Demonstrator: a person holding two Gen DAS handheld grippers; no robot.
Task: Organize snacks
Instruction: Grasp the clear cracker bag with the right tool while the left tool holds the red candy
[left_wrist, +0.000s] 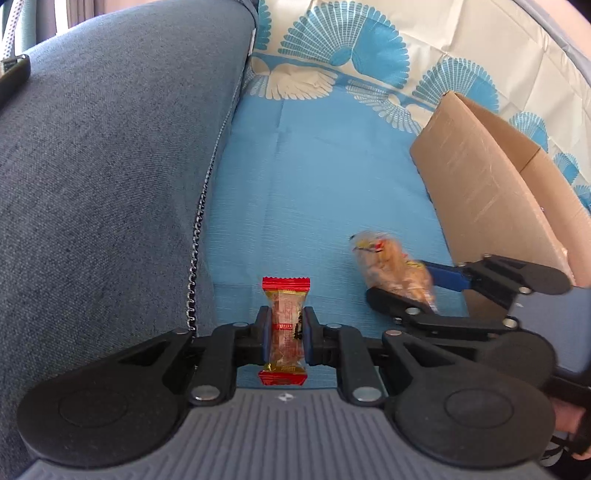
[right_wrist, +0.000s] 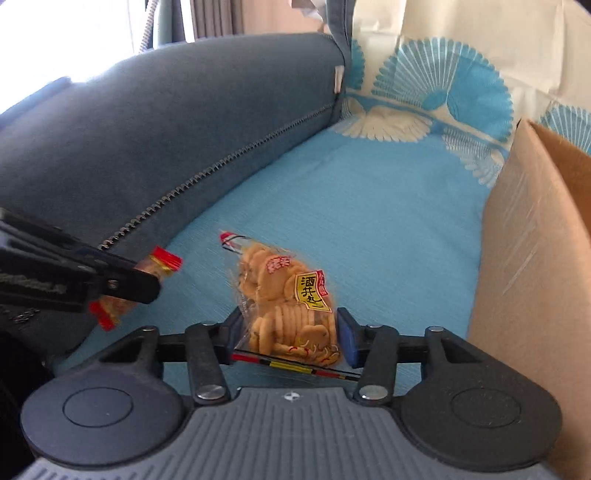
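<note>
My left gripper (left_wrist: 286, 319) is shut on a small snack bar (left_wrist: 286, 291) with red ends, held upright just above the blue cloth (left_wrist: 317, 173). To its right, my right gripper (left_wrist: 410, 280) has a clear bag of round crackers (left_wrist: 384, 258) between its fingers. In the right wrist view that cracker bag (right_wrist: 288, 295), with a yellow label, sits between the blue pads (right_wrist: 347, 334) of my right gripper (right_wrist: 290, 330), and both pads touch its sides. The left gripper (right_wrist: 147, 284) with the snack bar (right_wrist: 168, 260) shows at the left edge.
An open cardboard box (left_wrist: 480, 177) stands on the right of the cloth, close to the right gripper; its wall (right_wrist: 532, 258) fills the right edge. A grey-blue sofa cushion (left_wrist: 110, 184) with a zip rises on the left. A person's hand (left_wrist: 565, 417) shows at lower right.
</note>
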